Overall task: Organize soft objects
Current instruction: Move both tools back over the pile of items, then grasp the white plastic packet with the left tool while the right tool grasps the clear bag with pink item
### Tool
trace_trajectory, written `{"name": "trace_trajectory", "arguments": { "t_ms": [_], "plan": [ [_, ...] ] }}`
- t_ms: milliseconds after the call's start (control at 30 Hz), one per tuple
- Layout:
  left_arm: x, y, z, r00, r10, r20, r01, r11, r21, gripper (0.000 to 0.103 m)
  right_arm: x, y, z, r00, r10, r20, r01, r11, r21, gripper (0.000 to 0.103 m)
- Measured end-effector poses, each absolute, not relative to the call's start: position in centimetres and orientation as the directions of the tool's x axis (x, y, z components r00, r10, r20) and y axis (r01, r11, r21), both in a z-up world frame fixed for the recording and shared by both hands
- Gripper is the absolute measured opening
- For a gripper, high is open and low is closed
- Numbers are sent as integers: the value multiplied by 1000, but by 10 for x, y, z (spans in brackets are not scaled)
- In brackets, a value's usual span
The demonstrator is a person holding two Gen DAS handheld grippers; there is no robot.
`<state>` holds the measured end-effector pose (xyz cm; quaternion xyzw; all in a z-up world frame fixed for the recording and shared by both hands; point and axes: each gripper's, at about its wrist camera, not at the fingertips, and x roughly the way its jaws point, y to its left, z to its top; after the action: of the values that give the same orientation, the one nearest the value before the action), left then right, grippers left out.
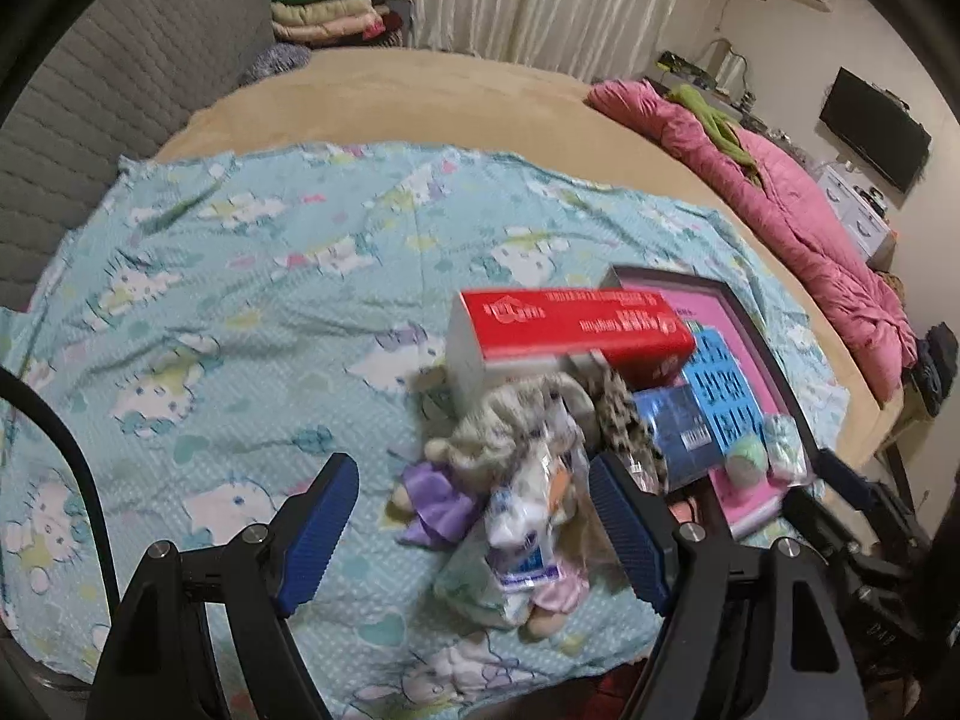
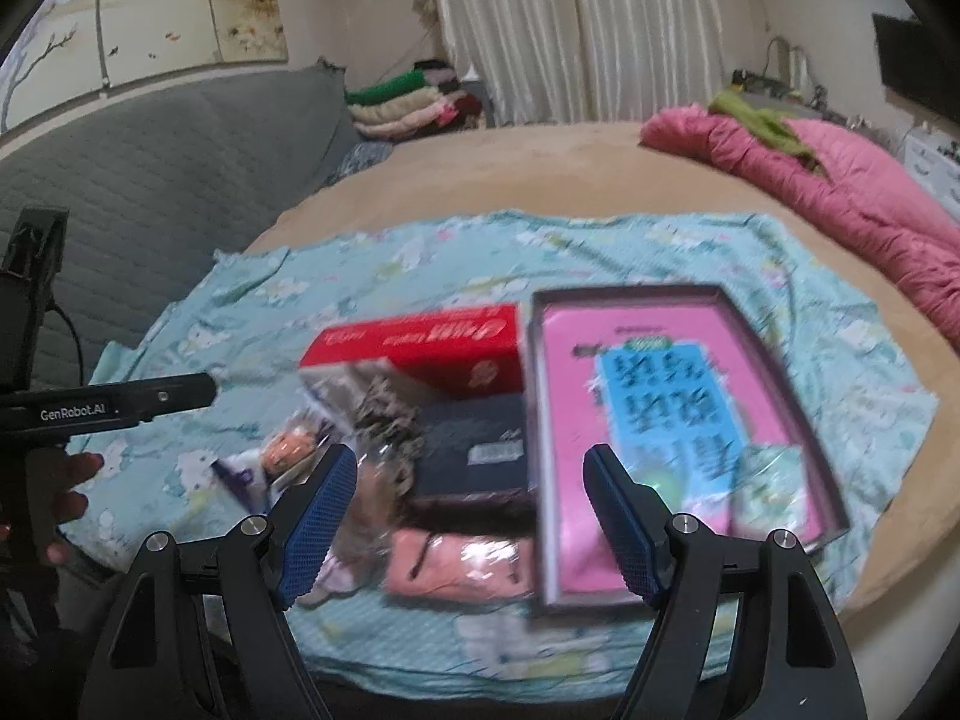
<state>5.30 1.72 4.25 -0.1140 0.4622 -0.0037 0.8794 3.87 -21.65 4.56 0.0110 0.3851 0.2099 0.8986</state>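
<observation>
From the left wrist camera, the left gripper (image 1: 474, 516) is hovering with its jaws spread wide and nothing gripped, over a pile of soft toys (image 1: 510, 480) lying on the cartoon-print sheet (image 1: 240, 300). A plush doll in purple is sitting between and just beyond the blue pads (image 1: 321, 534). Behind the pile a red box (image 1: 576, 324) is lying; its white lettering is too blurred to read.

From the right wrist camera, the right gripper (image 2: 471, 516) is likewise standing released and empty. A pink soft pouch (image 2: 462, 564) is lying between its fingers, beside the shallow tray (image 2: 630, 294) holding a pink sheet with blue characters. At far left, the other tool is reading "GenRobot.AI".
</observation>
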Motion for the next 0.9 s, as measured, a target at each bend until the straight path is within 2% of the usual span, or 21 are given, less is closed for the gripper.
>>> {"name": "trace_trajectory", "arguments": {
  "t_ms": [400,667,767,900],
  "plan": [
    [59,6,6,507,-146,-849,-42,980,-193,78,31,-176,10,534,379,-756,-406,899,164,79],
    [66,2,-12,476,-196,-857,-8,974,-227,51,36,-158,-6,500,377,-780,-388,902,187,79],
    [68,4,-14,483,-235,-844,8,965,-264,36,37,-151,-8,506,380,-775,-383,903,192,79],
    [67,8,-15,494,-264,-828,24,957,-290,34,40,-143,-10,526,369,-766,-379,908,177,79]
  ]
}}
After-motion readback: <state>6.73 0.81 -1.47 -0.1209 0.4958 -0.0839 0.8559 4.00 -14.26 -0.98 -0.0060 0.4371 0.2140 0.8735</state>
